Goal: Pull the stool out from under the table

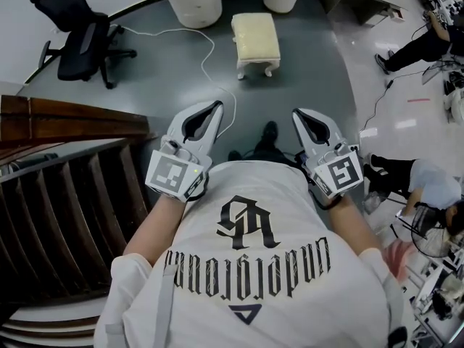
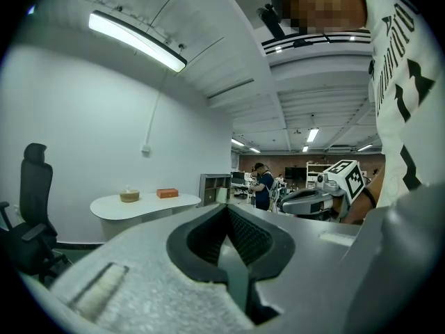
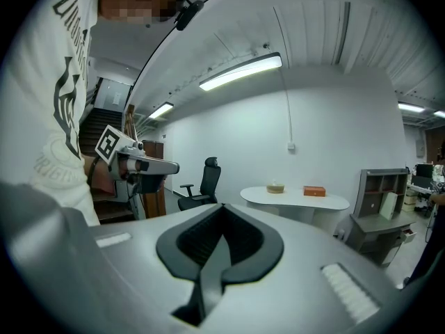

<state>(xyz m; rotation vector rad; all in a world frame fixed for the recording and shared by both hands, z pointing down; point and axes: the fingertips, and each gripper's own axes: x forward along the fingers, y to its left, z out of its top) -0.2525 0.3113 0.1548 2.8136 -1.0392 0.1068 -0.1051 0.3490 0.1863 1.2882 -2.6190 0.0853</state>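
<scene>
A cream-cushioned stool (image 1: pixel 255 40) with white legs stands on the grey floor, in front of the white table's two round pedestals (image 1: pixel 194 3). The left gripper (image 1: pixel 215 108) and the right gripper (image 1: pixel 298 114) are held at chest height, well short of the stool and pointing toward it. Both are shut with nothing between the jaws. In the left gripper view the closed left gripper (image 2: pixel 227 211) faces the white table (image 2: pixel 146 204), with the right gripper (image 2: pixel 316 199) beside it. From the right gripper view, the shut right gripper (image 3: pixel 222 211) looks at that table (image 3: pixel 295 199). Neither gripper view shows the stool.
A black office chair (image 1: pixel 80 36) stands at the back left, and a white cable (image 1: pixel 210 58) runs across the floor. Dark wooden stairs and railing (image 1: pixel 65 122) are close on the left. People (image 1: pixel 424 43) sit at the right among desks. A grey shelf unit (image 3: pixel 382 207) stands by the table.
</scene>
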